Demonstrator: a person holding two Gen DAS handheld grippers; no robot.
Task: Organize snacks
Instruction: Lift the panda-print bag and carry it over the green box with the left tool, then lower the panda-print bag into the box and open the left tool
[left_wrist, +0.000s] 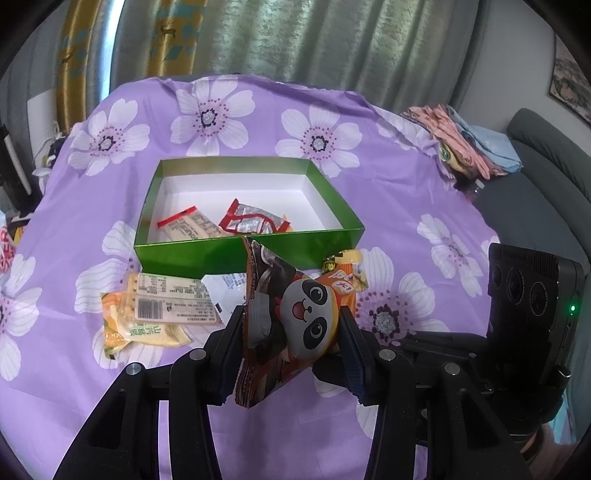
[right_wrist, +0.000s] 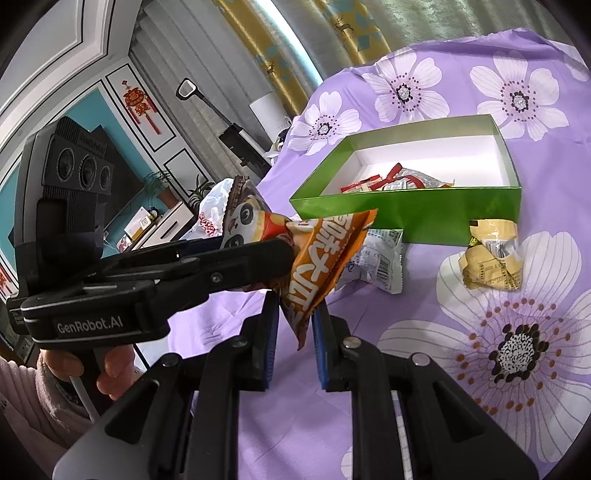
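My left gripper (left_wrist: 291, 325) is shut on an orange panda snack bag (left_wrist: 306, 325) and holds it above the purple flowered cloth, in front of the green box (left_wrist: 236, 251). In the right wrist view the left gripper (right_wrist: 273, 258) comes in from the left with the panda bag (right_wrist: 321, 254). My right gripper (right_wrist: 295, 314) is open, and the bag's lower corner hangs between its fingers. The green box (right_wrist: 443, 210) holds two red-trimmed packets (left_wrist: 236, 221). Loose snacks lie on the cloth: a yellow cracker pack (left_wrist: 162, 314), a white packet (right_wrist: 380, 254) and a crumpled yellow packet (right_wrist: 491, 258).
The purple flowered cloth (left_wrist: 406, 206) covers the table. A pile of folded clothes (left_wrist: 465, 144) sits at its far right edge, next to a grey sofa (left_wrist: 535, 192). The right gripper's camera block (left_wrist: 532, 306) shows at the right of the left wrist view.
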